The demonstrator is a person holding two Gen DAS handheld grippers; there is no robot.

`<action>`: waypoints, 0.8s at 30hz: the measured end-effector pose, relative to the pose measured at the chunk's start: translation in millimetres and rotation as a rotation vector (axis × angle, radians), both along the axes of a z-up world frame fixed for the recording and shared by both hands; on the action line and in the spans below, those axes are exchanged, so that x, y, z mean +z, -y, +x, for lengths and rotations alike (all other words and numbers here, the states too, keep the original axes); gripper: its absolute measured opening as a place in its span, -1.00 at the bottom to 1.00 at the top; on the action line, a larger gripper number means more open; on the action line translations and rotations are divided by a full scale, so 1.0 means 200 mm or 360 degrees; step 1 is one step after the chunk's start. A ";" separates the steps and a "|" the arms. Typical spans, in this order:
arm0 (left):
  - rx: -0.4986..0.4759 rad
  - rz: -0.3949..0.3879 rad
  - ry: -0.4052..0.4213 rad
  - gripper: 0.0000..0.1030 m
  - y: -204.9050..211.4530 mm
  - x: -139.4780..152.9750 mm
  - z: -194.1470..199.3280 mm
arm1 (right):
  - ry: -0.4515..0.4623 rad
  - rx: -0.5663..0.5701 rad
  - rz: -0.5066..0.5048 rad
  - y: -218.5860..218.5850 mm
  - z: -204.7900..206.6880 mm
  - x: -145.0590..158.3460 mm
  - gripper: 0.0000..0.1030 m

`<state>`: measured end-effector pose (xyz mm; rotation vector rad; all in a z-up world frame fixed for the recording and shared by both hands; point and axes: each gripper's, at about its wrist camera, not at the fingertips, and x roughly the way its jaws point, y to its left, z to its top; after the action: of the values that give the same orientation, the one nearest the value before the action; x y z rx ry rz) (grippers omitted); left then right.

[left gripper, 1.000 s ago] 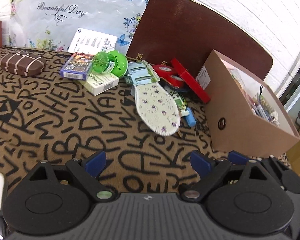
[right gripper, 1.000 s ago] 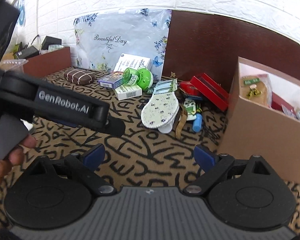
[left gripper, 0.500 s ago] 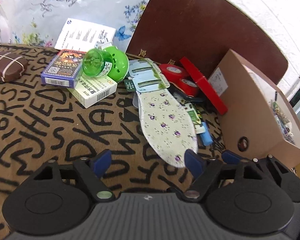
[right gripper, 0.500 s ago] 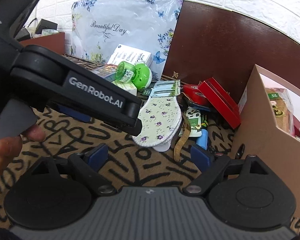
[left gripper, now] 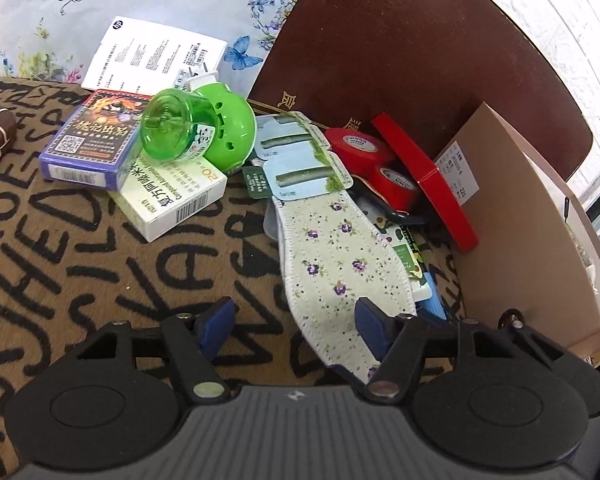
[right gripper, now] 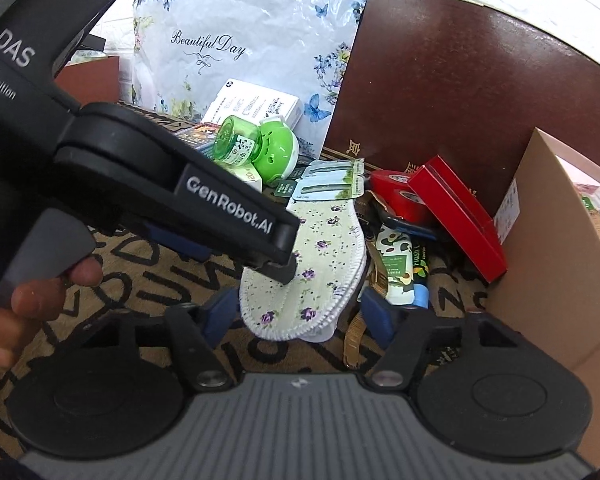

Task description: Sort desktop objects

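Note:
A floral insole [left gripper: 332, 264] lies on the lettered mat [left gripper: 100, 260], its near end toward both grippers. My left gripper [left gripper: 294, 326] has that end between its closing jaws, with the right pad over the insole's edge and the left pad apart from it. My right gripper [right gripper: 296, 314] also straddles the insole [right gripper: 312, 264]; its jaws are closing and the pads stand just off its edges. In the right wrist view one of the left gripper's fingers [right gripper: 236, 220] reaches across, its tip over the insole, with a person's hand [right gripper: 40, 292] on the handle.
A green plug-in bottle [left gripper: 192, 132] rests on a blue card box [left gripper: 88, 144] and a white medicine box [left gripper: 168, 196]. Blister packs [left gripper: 300, 168], red tape rolls [left gripper: 360, 148] and a red box [left gripper: 424, 176] lie behind the insole. An open cardboard box [left gripper: 520, 240] stands right.
Both grippers have moved forward and down toward the insole, and their jaws have narrowed. The insole's near end now lies between both pairs of pads.

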<state>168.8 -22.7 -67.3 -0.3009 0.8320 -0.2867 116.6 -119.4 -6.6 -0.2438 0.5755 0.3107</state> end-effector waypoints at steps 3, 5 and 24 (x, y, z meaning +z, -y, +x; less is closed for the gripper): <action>0.0014 -0.0026 0.0000 0.32 0.00 0.00 0.01 | -0.0007 -0.0001 0.0018 0.00 0.01 0.00 0.08; 0.0047 -0.0050 -0.0010 0.37 0.00 -0.01 0.01 | -0.0013 -0.0001 0.0037 0.01 0.01 0.00 -0.03; 0.0038 0.0037 -0.0022 -0.02 0.04 0.10 -0.19 | -0.0061 0.0109 0.0112 -0.01 -0.19 0.08 -1.00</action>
<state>130.7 -31.2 -48.2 -0.2910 0.8445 -0.2526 79.4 -118.2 10.2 -0.1903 0.5938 0.4021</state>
